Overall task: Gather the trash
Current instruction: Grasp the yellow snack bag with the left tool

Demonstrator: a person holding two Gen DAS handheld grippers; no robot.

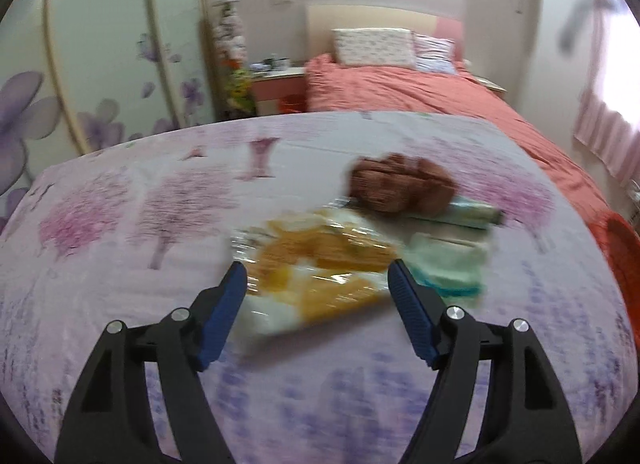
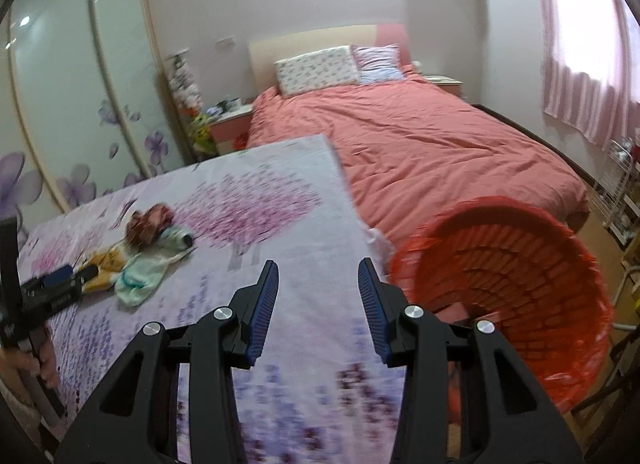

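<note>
A crinkled yellow and clear plastic wrapper [image 1: 316, 268] lies on the flower-print table cover [image 1: 120, 264]. My left gripper [image 1: 318, 276] is open, its blue fingers on either side of the wrapper's near end. Behind the wrapper lie a brown crumpled wad [image 1: 400, 182], a pale green tube-like packet [image 1: 468, 214] and a mint green cloth [image 1: 448, 264]. In the right wrist view the same pile shows at the left: wrapper [image 2: 106, 264], wad [image 2: 148, 224], cloth [image 2: 140, 276]. My right gripper [image 2: 318, 276] is open and empty above the table cover, next to a red basket [image 2: 520, 292].
The red basket, lined with a red bag, stands off the table's right edge. A bed with a coral cover [image 2: 420, 144] lies beyond the table. A wardrobe with sliding flower-print doors [image 1: 80, 64] is at the left. A nightstand [image 1: 280, 88] stands beside the bed.
</note>
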